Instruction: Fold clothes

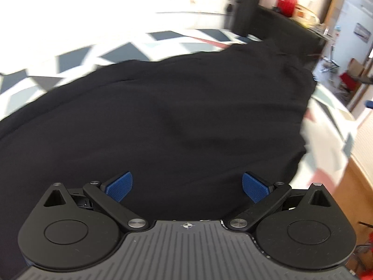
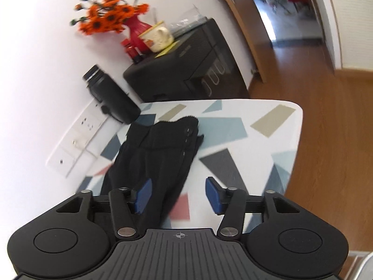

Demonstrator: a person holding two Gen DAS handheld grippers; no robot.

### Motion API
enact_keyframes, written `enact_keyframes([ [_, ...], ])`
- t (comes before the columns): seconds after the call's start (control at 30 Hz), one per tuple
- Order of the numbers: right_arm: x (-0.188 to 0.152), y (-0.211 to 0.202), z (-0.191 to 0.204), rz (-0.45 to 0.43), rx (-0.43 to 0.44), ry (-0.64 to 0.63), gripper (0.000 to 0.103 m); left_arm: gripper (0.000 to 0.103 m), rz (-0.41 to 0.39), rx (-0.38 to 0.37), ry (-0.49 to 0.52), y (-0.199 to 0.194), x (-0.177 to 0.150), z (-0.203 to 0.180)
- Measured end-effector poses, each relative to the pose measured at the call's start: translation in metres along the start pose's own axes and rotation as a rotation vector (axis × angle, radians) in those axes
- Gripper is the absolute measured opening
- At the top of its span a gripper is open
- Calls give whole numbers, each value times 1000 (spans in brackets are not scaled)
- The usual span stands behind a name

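A black garment [image 1: 163, 121] lies spread on a table with a geometric-patterned cloth [image 1: 70, 58]. My left gripper [image 1: 187, 187] hovers over its near part, jaws wide open and empty. In the right wrist view the same garment [image 2: 160, 154] lies lengthwise, its waistband with small buttons at the far end. My right gripper [image 2: 178, 194] is open and empty above the garment's near edge, with the left pad [image 2: 143, 196] over the cloth and the right pad [image 2: 213, 194] over the bare table [image 2: 233, 126].
A black bottle [image 2: 110, 95] stands at the table's far edge by the wall. A black cabinet [image 2: 186, 70] behind holds a red vase with orange flowers [image 2: 112, 18] and a cream mug [image 2: 158, 38]. Wooden floor [image 2: 326, 140] lies to the right of the table.
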State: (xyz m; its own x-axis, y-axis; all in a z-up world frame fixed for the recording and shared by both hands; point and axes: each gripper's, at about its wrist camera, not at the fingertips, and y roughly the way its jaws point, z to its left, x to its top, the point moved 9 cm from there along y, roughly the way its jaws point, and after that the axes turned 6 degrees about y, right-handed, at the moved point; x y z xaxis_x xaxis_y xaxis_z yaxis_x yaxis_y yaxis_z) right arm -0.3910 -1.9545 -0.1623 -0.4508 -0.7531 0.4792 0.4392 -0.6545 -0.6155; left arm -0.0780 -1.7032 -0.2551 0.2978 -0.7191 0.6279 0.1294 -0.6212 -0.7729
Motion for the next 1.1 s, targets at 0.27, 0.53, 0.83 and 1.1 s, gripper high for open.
enact_keyframes([
  [0.27,33,110,-12,106,-17,-37,63,102,17,125,-138,19,21,0],
  [0.53,49,216,10,167,-71,-186,39,103,123,307,-212,38,19,-1],
  [0.83,93,260,22,152,-114,-318,23,103,131,317,-223,63,43,-33],
  [1.1,132,238,65,10,-102,-513,53,103,101,304,-357,56,44,-21],
])
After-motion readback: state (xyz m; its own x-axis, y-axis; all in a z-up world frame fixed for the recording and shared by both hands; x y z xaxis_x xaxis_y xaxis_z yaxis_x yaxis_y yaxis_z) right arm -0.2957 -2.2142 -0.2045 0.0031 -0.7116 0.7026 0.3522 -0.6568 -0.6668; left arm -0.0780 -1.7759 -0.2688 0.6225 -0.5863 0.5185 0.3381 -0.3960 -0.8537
